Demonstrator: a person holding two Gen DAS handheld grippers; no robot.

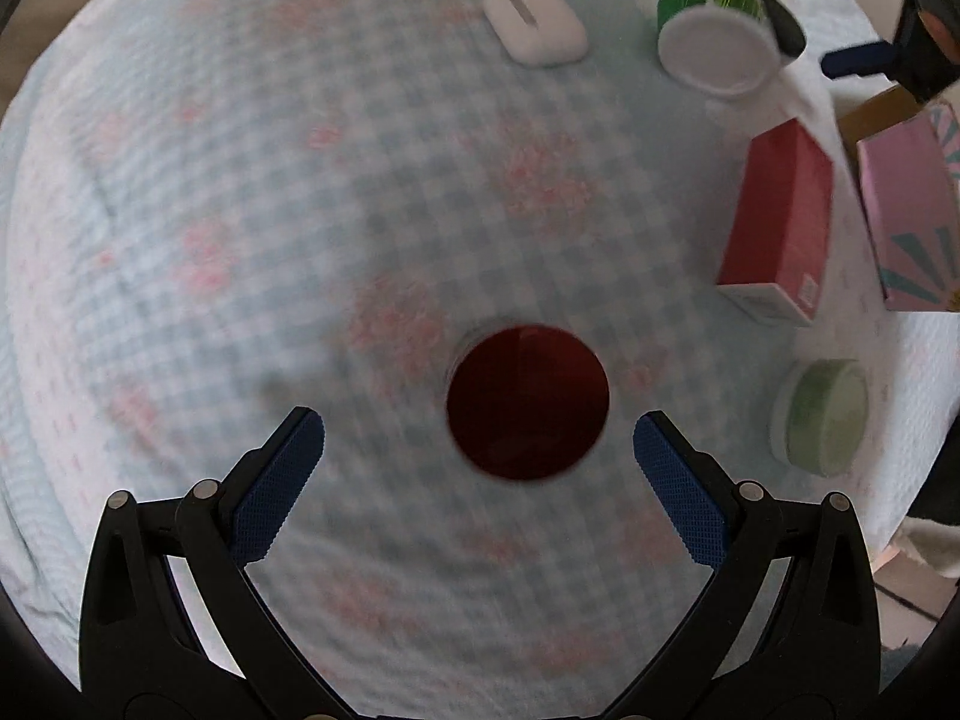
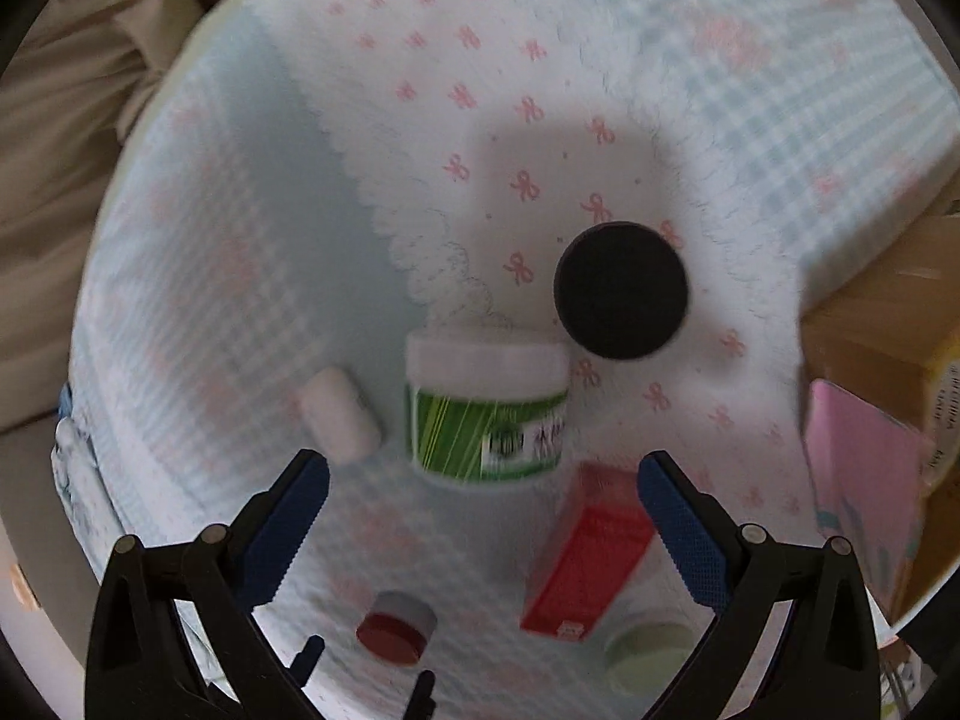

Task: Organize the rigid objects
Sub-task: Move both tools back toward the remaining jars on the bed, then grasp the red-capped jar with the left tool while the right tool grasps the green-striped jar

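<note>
Jaws of left gripper (image 1: pixel 479 441) and right gripper (image 2: pixel 483 480) stood wide and empty, checked bedspread (image 1: pixel 240 240) lay under everything, red box (image 1: pixel 780 228) lay near green-labelled jar (image 1: pixel 711 30), white case (image 1: pixel 534 24) beside that jar, red-lidded jar (image 1: pixel 528 402) well apart.

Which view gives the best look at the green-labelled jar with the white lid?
The right wrist view: the green-labelled jar sits near centre, side-on, with its label and white lid visible. The left wrist view shows the jar only at the upper right, more distorted, mostly its white round end.
</note>
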